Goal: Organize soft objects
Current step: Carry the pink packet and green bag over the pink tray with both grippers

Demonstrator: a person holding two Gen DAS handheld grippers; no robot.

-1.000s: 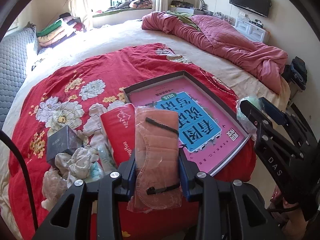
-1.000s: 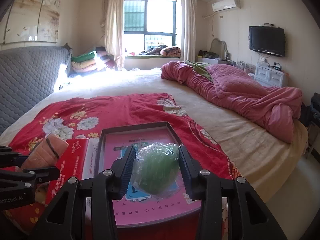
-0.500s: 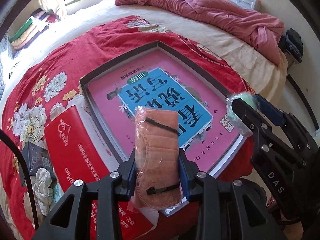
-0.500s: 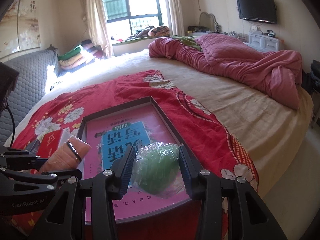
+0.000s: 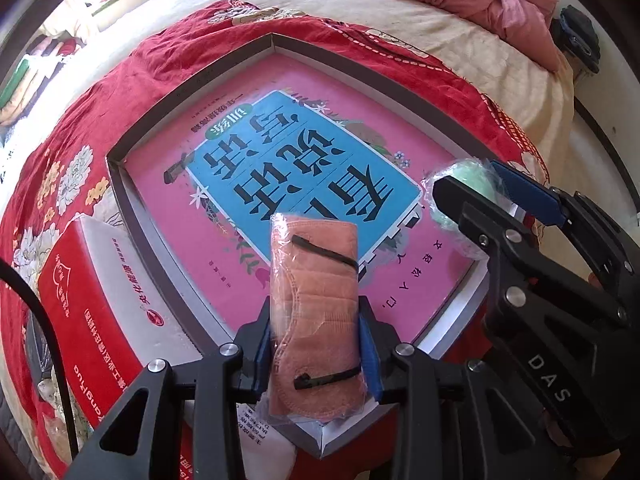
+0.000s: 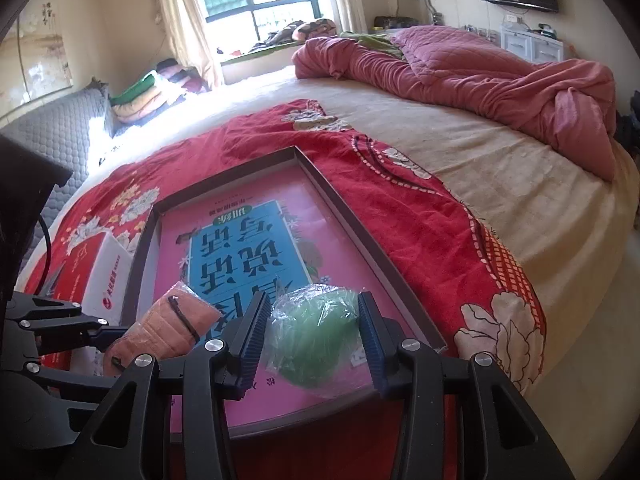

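My left gripper (image 5: 316, 340) is shut on an orange folded cloth pack (image 5: 314, 312) wrapped in clear plastic with black bands. It hangs over the near corner of a shallow grey-rimmed box (image 5: 132, 216) lined with a pink and blue book cover. My right gripper (image 6: 312, 336) is shut on a green soft item (image 6: 312, 332) in a clear bag, over the box's near right part. In the left wrist view the right gripper (image 5: 476, 196) and the green item (image 5: 468, 176) show at the right; in the right wrist view the orange pack (image 6: 168, 328) shows at the left.
A red and white carton (image 5: 100, 300) lies left of the box on a red floral blanket (image 5: 120, 80). A rumpled pink quilt (image 6: 480, 76) lies on the far side of the bed. Folded bedding (image 6: 140, 96) is stacked by the window. A black cable (image 5: 44, 320) runs at the left.
Both grippers have come down and forward over the box with their loads still held. The left one has tipped to point more steeply down and the box fills its view.
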